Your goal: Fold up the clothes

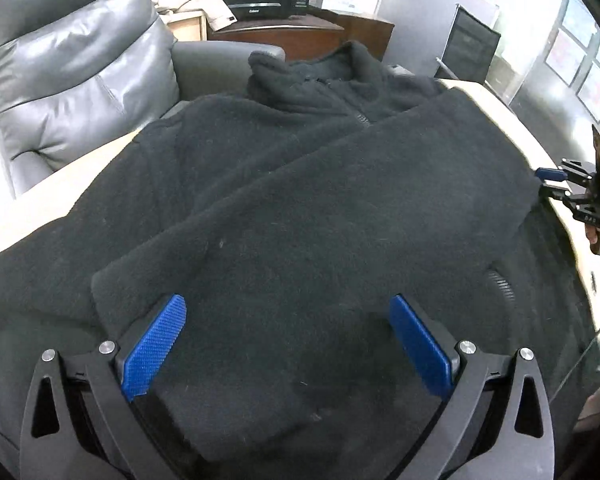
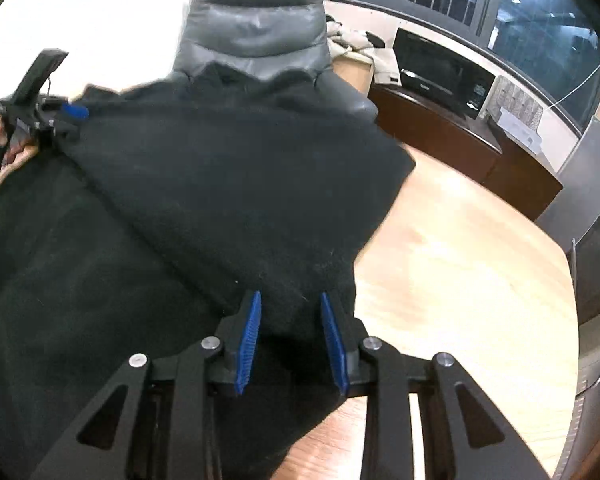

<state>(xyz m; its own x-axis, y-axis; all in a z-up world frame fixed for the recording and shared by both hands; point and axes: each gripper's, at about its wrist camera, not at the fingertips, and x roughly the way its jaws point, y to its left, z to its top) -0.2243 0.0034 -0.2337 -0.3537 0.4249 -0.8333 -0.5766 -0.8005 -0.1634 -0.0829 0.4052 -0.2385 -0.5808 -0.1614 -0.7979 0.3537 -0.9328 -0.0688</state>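
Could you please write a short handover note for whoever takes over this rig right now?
Left gripper: open, hovering over the black fleece jacket, holding nothing.
Right gripper: closed on the jacket's fabric at its right side, beside bare wooden table.
Jacket lies spread on the table, collar toward the grey armchair.
Done: one sleeve folded diagonally across the body.
Left: remaining folds.

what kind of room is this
Probably a lounge or office break room: a grey leather recliner sits behind the wooden table, and a black microwave rests on a dark cabinet under windows.
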